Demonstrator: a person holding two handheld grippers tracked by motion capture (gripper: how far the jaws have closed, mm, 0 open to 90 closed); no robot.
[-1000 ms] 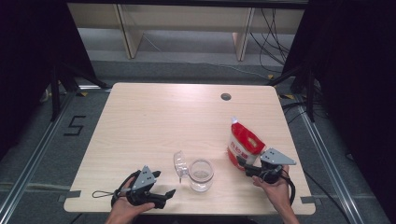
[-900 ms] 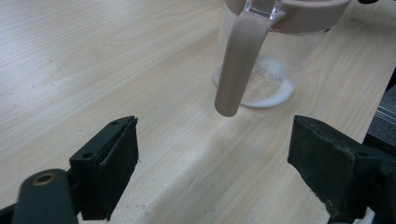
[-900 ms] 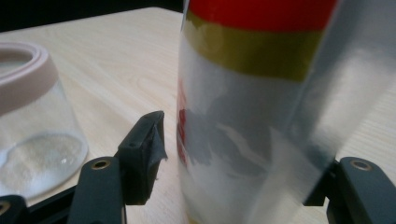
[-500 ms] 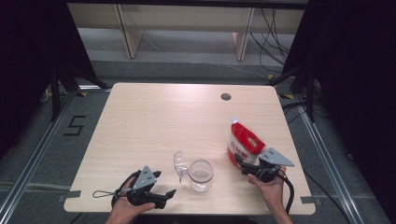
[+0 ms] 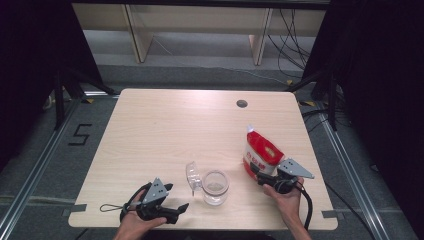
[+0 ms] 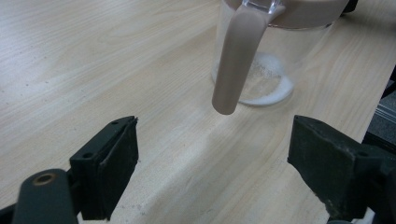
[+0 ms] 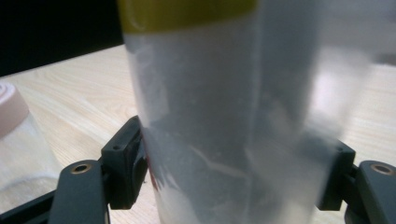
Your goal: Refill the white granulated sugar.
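Where the hands sit: at the near edge of the table point(image 5: 175, 130), the left hand point(image 5: 132, 225) and the right hand point(image 5: 287, 200) come in from below, each on its own tool
Left claw point(image 5: 177, 196): released, jaws spread wide with only bare wood between them; it lies low near the front left corner, aimed at the jar
Left claw, own view point(image 6: 212, 154): both black pads stand well apart, and the jar rises just beyond them
Right claw point(image 5: 257, 175): released, jaws set wide around the foot of the pouch; they have just been opening and then came in a little, with the pouch between them
Right claw, own view point(image 7: 233, 172): the pouch stands between the pads, its blurred wall very near both
Jar point(image 5: 215, 187): clear glass, upright, near the front edge between the two claws and apart from both
Jar contents: a thin layer of white powder point(image 6: 271, 88) on the bottom
Strap point(image 6: 233, 60): a beige strip hanging down the jar's near side from the rim
Lid point(image 5: 192, 175): clear, tipped open just left of the jar's mouth
Pouch point(image 5: 261, 152): red and white, upright, right of the jar and a little farther back
Pouch, close up point(image 7: 210, 116): pale, with a yellow band at the top
Hole point(image 5: 242, 104): a dark round opening in the far part of the table
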